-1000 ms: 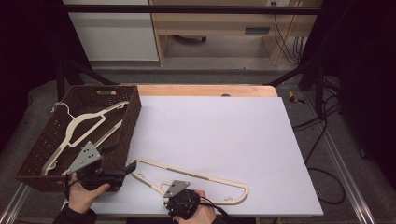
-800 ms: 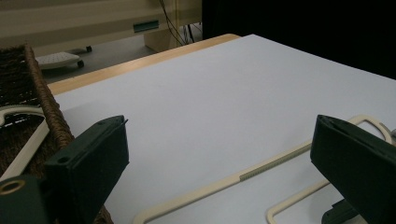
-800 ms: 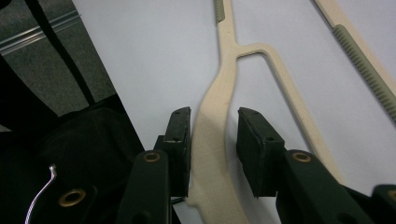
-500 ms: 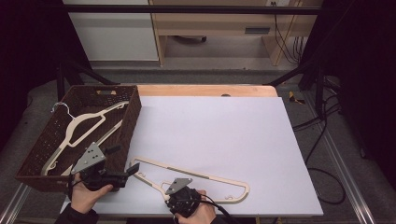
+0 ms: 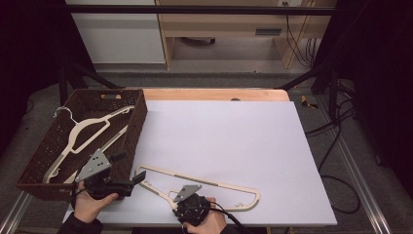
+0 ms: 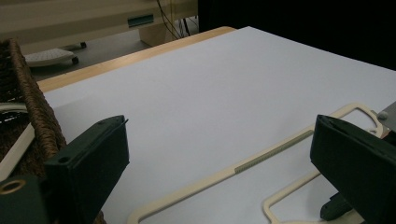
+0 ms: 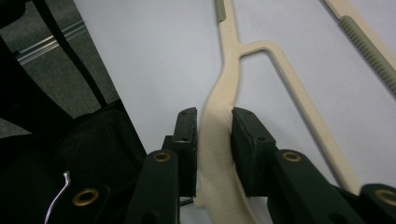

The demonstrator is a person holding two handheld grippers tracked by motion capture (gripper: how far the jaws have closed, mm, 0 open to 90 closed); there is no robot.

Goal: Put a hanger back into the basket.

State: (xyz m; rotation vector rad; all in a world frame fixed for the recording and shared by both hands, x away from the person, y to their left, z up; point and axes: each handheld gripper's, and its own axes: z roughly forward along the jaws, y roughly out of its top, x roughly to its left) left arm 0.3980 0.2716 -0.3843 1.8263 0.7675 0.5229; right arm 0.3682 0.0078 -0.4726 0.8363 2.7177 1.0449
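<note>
basket [image 5: 41,168]: holds one stowed hanger [image 5: 85,134] | your left gripper [image 5: 127,183]: jaws spread, empty, waiting beside the basket | your right gripper [image 7: 214,135]: pads pinch the table hanger [image 5: 214,187] at its neck, ready to lift it

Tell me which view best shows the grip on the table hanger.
Right gripper view: the fingers press the hanger neck. High view shows the hanger whole, contact hidden by the right gripper. Left gripper view shows its bars.
</note>
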